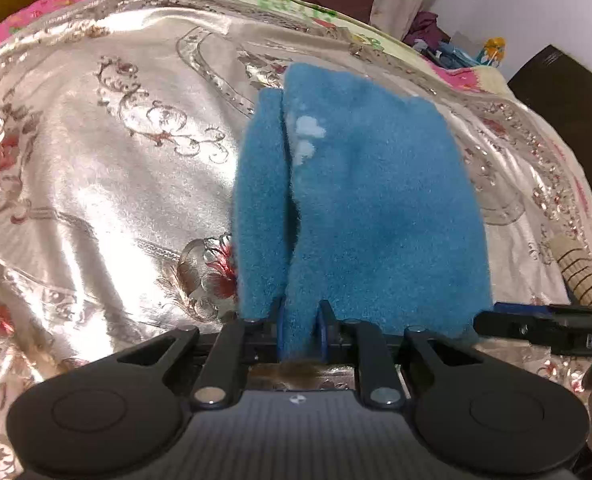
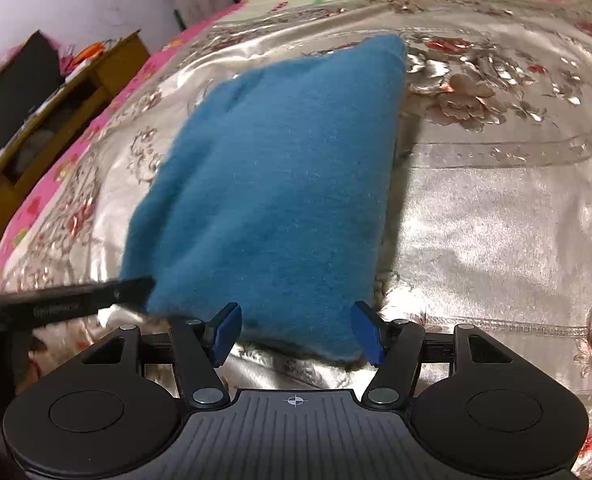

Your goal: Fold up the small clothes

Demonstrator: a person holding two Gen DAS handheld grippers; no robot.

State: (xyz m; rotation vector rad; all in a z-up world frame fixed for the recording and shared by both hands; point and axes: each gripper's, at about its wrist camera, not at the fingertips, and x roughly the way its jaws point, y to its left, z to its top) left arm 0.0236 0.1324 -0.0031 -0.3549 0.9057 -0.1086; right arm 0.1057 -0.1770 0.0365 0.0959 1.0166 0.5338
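A small blue fleece garment [image 1: 360, 208] lies folded on a shiny floral bedspread [image 1: 107, 168]. A pale patch marks its far part. My left gripper [image 1: 302, 334] is shut on the garment's near edge, with blue fabric pinched between its pads. In the right wrist view the same blue garment [image 2: 271, 184] spreads ahead. My right gripper [image 2: 300, 332] stands open, its blue pads on either side of the near corner and not pressing it. The left gripper's black body [image 2: 63, 304] pokes in from the left edge there.
The satin bedspread [image 2: 496, 220] covers the whole bed, with a pink floral sheet [image 2: 71, 160] along its edge. A wooden cabinet [image 2: 55, 120] stands beside the bed. Clothes and clutter [image 1: 456, 48] lie at the far corner. A ribbed sleeve [image 1: 580, 276] shows at right.
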